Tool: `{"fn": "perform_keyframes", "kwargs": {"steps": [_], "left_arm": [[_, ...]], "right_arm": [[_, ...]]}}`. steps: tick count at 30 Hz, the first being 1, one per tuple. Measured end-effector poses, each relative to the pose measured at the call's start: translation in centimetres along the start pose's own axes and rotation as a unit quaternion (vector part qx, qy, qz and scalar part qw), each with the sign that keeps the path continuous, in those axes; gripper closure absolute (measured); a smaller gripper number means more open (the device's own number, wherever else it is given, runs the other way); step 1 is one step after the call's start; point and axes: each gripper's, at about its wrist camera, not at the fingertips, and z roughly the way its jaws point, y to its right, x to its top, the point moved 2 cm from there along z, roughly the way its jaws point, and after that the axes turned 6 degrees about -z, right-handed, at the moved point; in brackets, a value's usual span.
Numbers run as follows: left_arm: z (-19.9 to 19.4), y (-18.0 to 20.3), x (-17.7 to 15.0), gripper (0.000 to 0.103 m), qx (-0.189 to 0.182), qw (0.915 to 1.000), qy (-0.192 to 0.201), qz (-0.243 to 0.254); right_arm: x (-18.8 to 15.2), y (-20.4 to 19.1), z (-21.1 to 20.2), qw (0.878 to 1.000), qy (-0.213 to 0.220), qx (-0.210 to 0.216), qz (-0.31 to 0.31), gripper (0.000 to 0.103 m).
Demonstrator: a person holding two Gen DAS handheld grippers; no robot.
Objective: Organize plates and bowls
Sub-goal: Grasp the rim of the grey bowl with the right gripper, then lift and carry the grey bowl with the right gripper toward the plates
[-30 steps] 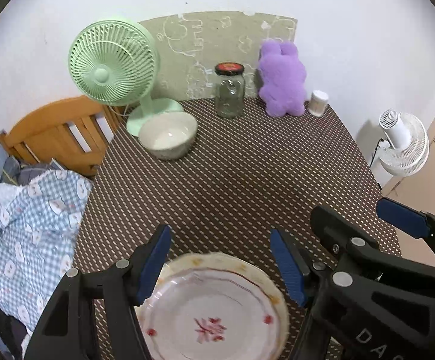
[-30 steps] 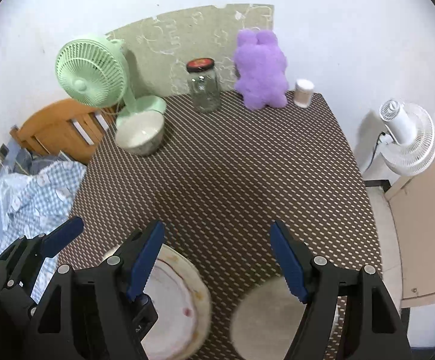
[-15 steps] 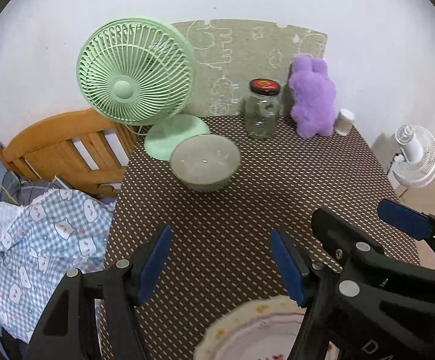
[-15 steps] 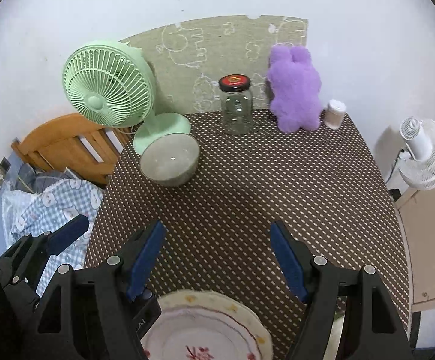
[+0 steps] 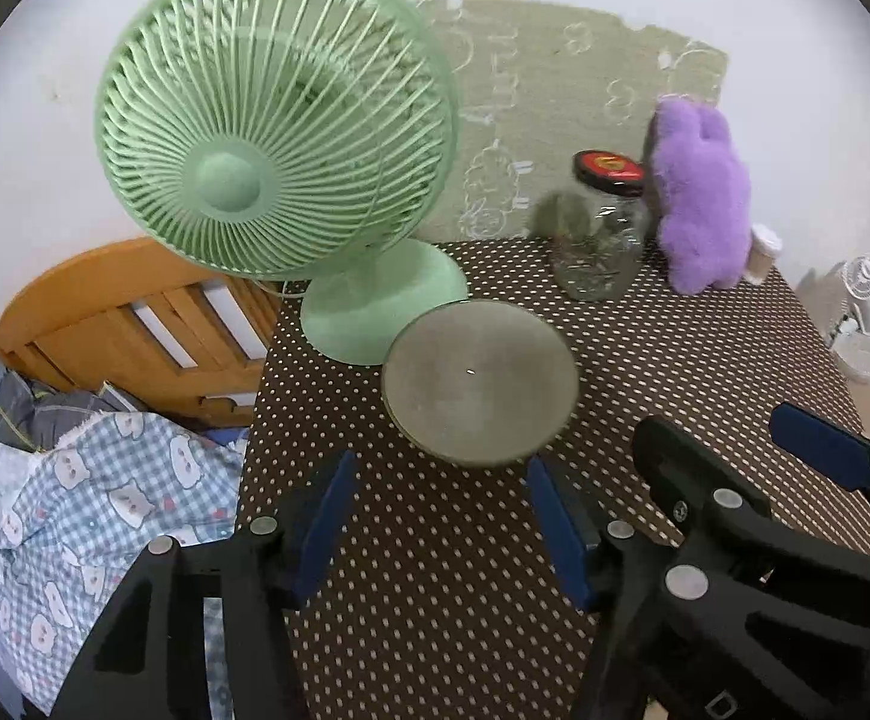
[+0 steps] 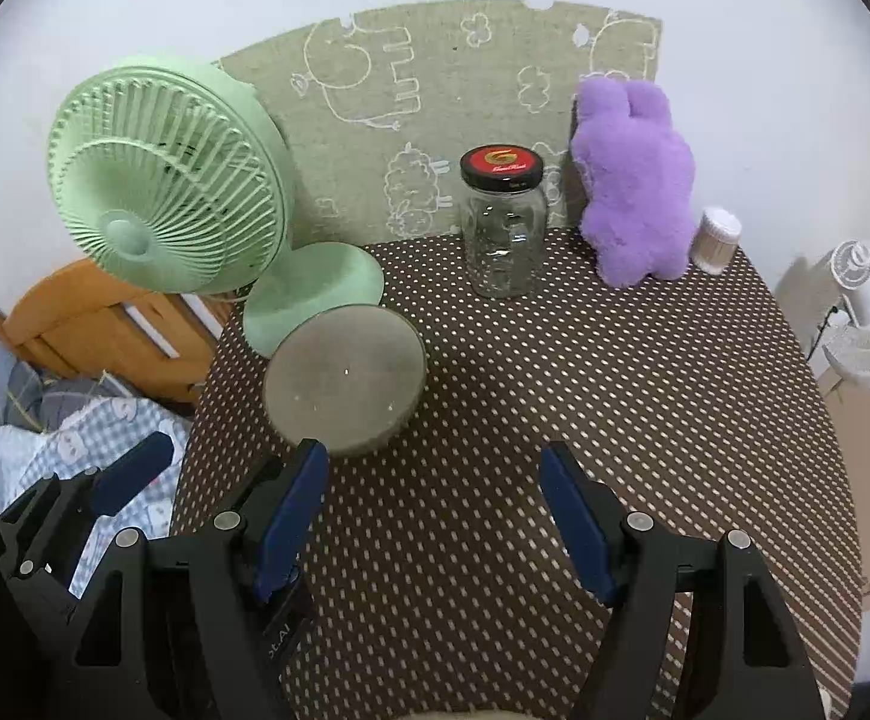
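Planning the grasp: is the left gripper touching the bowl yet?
Apart. In the left wrist view the left gripper has its open jaws short of the bowl, with dotted tablecloth showing between them.

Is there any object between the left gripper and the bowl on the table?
Nothing visible stands between them. The left gripper is open and empty, and only bare dotted tablecloth separates it from the bowl. The green fan stands behind the bowl, to its left.
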Motion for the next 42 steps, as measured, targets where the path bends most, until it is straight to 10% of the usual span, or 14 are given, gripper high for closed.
{"fn": "perform_keyframes", "kwargs": {"steps": [13, 26, 42], "left_arm": [[8.1, -1.2, 2.2, 0.042, 0.006, 0.9995, -0.025, -0.02], [12.7, -1.9, 2.2, 0.076, 0.016, 0.9981, -0.049, -0.034], [13.4, -1.6, 2.6, 0.088, 0.029, 0.998, -0.053, -0.021]], "right_arm": [[3.0, -0.9, 8.7, 0.999, -0.011, -0.021, 0.023, 0.035], [3.7, -0.9, 14.7, 0.998, -0.046, -0.024, 0.023, 0.066], [3.8, -0.9, 16.1, 0.998, -0.064, -0.021, 0.017, 0.085]]}}
